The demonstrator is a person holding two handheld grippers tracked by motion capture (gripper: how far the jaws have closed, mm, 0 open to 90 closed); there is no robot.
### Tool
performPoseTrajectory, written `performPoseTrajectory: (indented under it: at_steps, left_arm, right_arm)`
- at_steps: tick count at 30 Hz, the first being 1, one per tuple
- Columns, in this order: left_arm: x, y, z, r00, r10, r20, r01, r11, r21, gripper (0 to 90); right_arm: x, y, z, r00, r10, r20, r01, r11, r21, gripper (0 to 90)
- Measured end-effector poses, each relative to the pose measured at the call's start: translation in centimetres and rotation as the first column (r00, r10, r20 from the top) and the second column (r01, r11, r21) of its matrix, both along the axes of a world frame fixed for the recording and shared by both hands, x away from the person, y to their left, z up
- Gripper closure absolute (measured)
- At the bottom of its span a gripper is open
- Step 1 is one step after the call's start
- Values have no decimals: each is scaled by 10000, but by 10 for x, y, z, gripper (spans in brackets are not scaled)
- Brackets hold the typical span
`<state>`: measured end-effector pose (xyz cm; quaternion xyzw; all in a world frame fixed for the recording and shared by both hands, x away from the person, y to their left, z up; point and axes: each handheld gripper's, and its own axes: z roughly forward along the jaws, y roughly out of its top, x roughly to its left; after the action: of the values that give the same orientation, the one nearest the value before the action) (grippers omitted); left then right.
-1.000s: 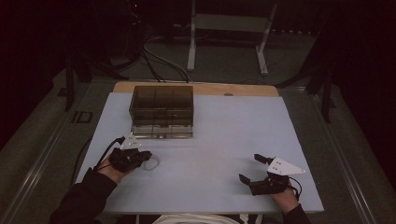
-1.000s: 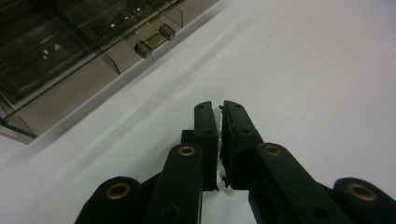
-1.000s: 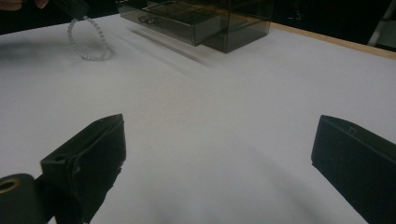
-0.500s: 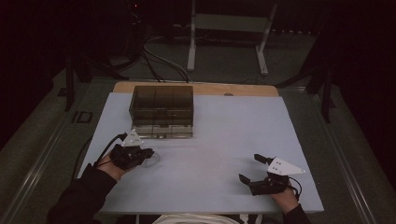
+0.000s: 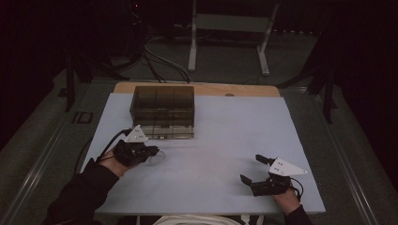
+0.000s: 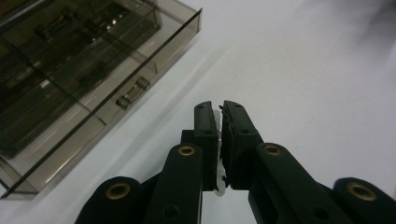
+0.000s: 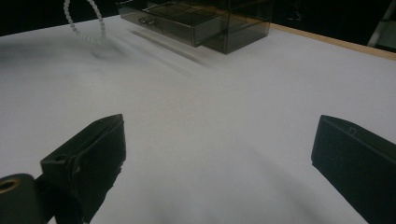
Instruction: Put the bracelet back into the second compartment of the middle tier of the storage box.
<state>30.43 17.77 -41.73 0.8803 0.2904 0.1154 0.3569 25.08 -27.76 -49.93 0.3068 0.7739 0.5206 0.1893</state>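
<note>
A smoky clear drawer box (image 5: 162,105) stands at the back left of the white table (image 5: 234,131). Its bottom drawer (image 5: 164,132) is pulled out toward me, with small handles on its front (image 6: 133,92). My left gripper (image 5: 151,152) hovers just in front of that drawer, shut on a white bead bracelet (image 5: 157,158) that hangs as a loop (image 7: 100,29) above the table. A bit of white bead shows between the shut jaws (image 6: 219,191). My right gripper (image 5: 251,168) rests open near the front right edge with nothing between its fingers (image 7: 93,154).
A wooden strip (image 5: 234,90) edges the table's far side. Cables (image 5: 155,56) and a metal stand (image 5: 225,28) lie on the dark floor beyond. Bare white surface stretches between the two grippers and right of the box.
My left gripper has moved forward toward the open drawer and risen a little, carrying the bracelet. The right gripper has stayed in place.
</note>
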Motion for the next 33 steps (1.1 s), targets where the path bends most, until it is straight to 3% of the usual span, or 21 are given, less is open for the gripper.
performPoseTrajectory:
  at_steps: [8,21,33]
  left_arm:
    - [4,-3,14,9993,-362,-7,362,9989,-285,872]
    - [13,-10,39,9967,-761,296,772,9962,-395,872]
    - [25,-12,61,9947,-747,711,780,9959,-452,872]
  right_arm:
    - [0,0,0,10000,11,-1,-11,10000,-5,27]
    - [0,0,0,10000,29,21,-29,10000,-30,28]
    - [0,0,0,10000,40,16,-40,10000,-21,28]
